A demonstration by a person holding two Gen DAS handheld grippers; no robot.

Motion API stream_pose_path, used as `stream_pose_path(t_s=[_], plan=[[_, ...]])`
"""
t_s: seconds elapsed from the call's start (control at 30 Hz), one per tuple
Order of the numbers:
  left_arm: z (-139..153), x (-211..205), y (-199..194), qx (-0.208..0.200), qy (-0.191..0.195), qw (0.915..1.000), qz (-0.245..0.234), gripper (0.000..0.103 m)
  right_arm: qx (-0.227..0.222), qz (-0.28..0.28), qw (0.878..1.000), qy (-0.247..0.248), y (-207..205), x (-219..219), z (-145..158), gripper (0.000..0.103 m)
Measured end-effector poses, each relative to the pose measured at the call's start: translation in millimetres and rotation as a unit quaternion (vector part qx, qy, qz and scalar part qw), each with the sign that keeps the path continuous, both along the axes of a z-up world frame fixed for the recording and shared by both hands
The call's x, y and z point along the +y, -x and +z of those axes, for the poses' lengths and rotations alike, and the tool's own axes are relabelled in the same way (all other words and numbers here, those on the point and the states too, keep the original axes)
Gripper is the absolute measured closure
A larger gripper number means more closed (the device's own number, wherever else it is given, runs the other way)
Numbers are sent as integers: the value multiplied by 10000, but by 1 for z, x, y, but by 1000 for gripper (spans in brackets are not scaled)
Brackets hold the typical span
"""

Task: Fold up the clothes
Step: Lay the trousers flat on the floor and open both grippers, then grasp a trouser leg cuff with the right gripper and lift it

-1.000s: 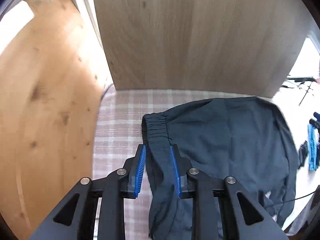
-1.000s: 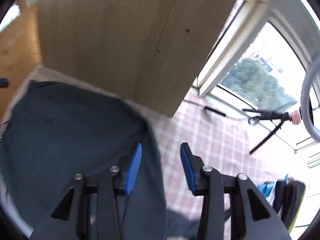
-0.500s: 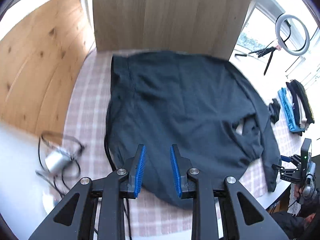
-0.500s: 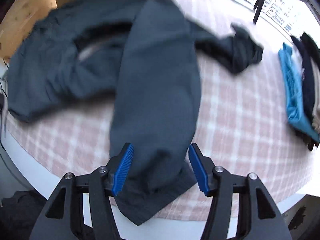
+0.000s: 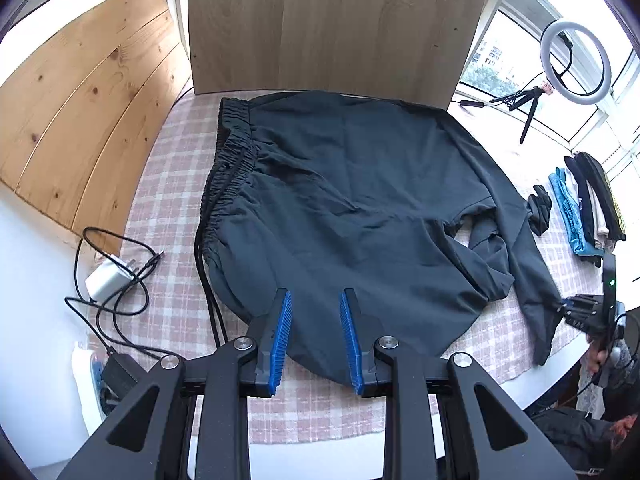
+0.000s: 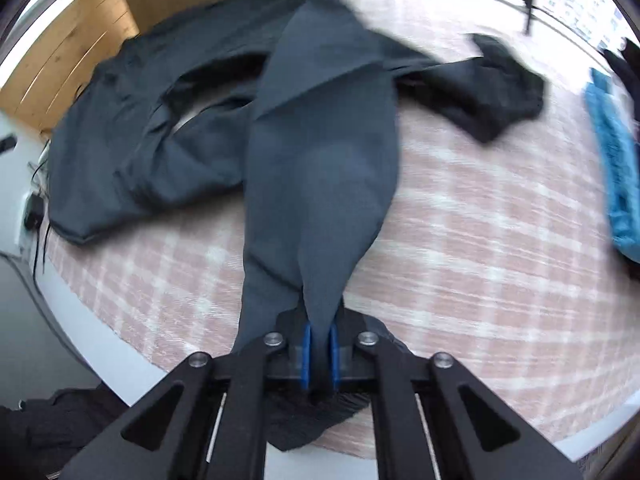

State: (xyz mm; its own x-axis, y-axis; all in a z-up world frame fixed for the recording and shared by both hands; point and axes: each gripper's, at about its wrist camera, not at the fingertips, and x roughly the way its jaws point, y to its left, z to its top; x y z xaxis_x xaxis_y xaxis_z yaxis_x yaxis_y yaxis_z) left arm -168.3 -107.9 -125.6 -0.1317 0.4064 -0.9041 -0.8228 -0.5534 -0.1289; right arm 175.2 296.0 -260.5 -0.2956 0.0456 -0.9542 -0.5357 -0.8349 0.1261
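- One pair of dark trousers (image 5: pixel 352 200) on the table (image 5: pixel 168 184).
- Two hand-held grippers: left hand-held gripper (image 5: pixel 314 336), right hand-held gripper (image 6: pixel 320 350).
- One stack of folded clothes (image 5: pixel 588 208).
- One ring light (image 5: pixel 576 62).
- One white charger (image 5: pixel 108 278).
- One small dark cloth (image 6: pixel 496 88).

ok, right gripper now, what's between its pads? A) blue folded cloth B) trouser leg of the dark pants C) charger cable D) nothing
B: in the right wrist view the right gripper is closing with the trouser leg bunched between its blue pads.
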Motion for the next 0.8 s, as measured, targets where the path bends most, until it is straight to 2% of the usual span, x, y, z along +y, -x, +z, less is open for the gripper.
stream_pose_path(t_s=[0.03, 0.07, 0.17, 0.23, 0.27, 0.4, 0.47, 0.5, 0.53, 0.57, 0.6, 0.67, 0.77, 0.8], plan=[[-1, 0, -1, -10, 4, 10000, 20, 79, 17, -78, 9999, 88, -6, 7, 1, 66], [-2, 0, -2, -18, 3, 10000, 28, 79, 34, -147, 9997, 187, -12, 14, 2, 61], [-4, 2, -6, -14, 24, 10000, 32, 79, 25, -240, 9996, 118, -22, 23, 4, 59], [-6, 3, -8, -19, 38, 10000, 59, 79, -98, -259, 9995, 154, -18, 18, 3, 52], [-7, 4, -9, -35, 29, 10000, 74, 79, -197, -256, 9993, 161, -11, 15, 3, 51], [-7, 7, -14, -43, 19, 9999, 103, 79, -122, 42, 9986, 517, -4, 12, -13, 52], [-6, 7, -17, -21, 29, 9999, 124, 79, -99, 334, 9987, 359, 2, 6, -16, 52], [-6, 7, -18, -4, 35, 9999, 139, 79, -91, 484, 9984, 267, 5, 3, -17, 64], [-5, 7, -19, 13, 41, 9999, 154, 79, -82, 633, 9978, 175, 8, 0, -19, 93], [-5, 6, -20, 25, 51, 10000, -11, 79, -55, 750, 9969, 211, 10, 0, -19, 101], [-5, 5, -21, 25, 56, 9999, -125, 79, 8, 832, 9961, 280, 12, 3, -17, 100], [-5, 1, -21, 14, 56, 10000, -45, 79, 97, 951, 9954, -16, 15, 16, -2, 100], [-9, -5, -21, -10, 102, 9999, 119, 79, 266, 699, 9949, -677, 21, 65, 44, 101], [-10, -8, -21, -20, 117, 9998, 170, 79, 309, 525, 9928, -1032, 23, 90, 65, 101]])
